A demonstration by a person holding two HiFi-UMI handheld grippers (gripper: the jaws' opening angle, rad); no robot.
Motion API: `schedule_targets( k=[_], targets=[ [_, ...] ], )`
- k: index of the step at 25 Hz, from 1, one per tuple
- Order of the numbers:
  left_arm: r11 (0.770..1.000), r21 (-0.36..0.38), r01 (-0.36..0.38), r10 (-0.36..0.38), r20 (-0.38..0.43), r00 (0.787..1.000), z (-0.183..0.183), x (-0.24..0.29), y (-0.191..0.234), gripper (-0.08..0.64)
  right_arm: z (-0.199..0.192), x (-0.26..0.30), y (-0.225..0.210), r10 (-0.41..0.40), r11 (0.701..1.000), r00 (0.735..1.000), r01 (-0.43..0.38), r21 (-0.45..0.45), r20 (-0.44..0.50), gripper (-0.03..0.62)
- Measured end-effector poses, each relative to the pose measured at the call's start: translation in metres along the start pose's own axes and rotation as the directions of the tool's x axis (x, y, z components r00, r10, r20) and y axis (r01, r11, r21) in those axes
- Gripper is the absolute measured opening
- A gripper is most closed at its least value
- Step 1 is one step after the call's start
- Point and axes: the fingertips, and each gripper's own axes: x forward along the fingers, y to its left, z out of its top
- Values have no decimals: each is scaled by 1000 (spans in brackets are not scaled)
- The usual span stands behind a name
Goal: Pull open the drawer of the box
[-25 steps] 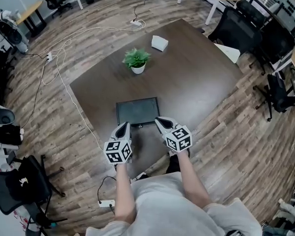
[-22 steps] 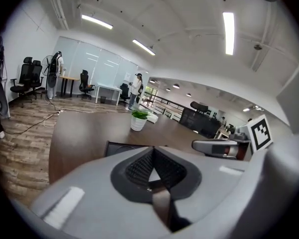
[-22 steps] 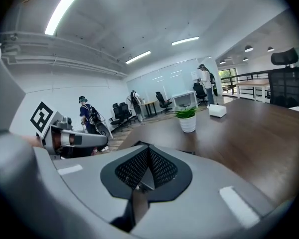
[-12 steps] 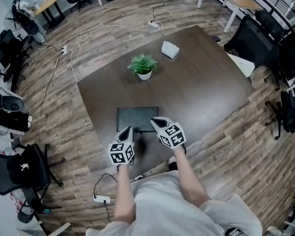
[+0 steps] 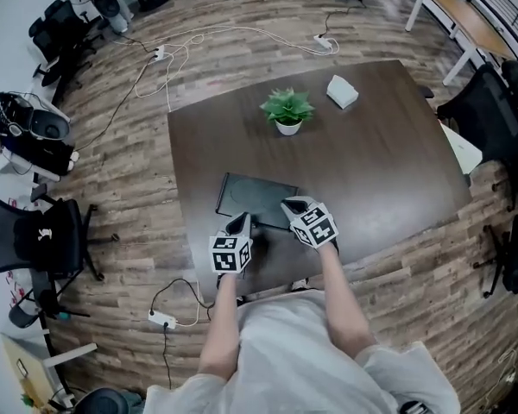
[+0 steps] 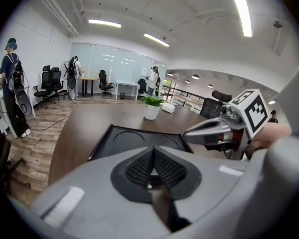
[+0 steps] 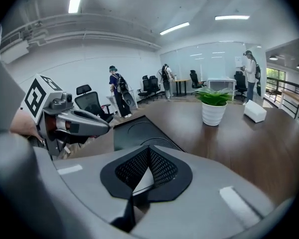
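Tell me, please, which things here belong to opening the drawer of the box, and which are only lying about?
For the job:
- dark flat box
- left gripper, at the box's near edge
- right gripper, at the same edge

Lying about:
- potted plant, further back on the table
- small white box, beyond the plant
- office chair, on the floor

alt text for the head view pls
Seen from above, a person holds the left gripper and right gripper at the near edge of a flat black box on a dark table. A potted plant and a small white box sit farther back.
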Motion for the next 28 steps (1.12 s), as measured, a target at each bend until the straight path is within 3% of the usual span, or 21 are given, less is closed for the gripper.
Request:
schedule_targets(
  k=[4,13,18,28],
  targets=[
    [996,-44,-82,81,-12,997,-21,3,0,54,-16,2,-6,56,996,995,-61,-67,-77,2],
    [975,-131,-179,177,-29,984,-69,-6,7,54,-33,15,13,133,980,983,-150,-130,-129,2],
    [969,-149,-197,193,-40,980,-81,-5,7,54,-39,24,23,122,958,973,-167,-231,-197,2],
    [977,-120,-174,164,-90,982,-94,7,10,70,-37,24,28,127,956,972,-173,-235,-198,2]
  ],
)
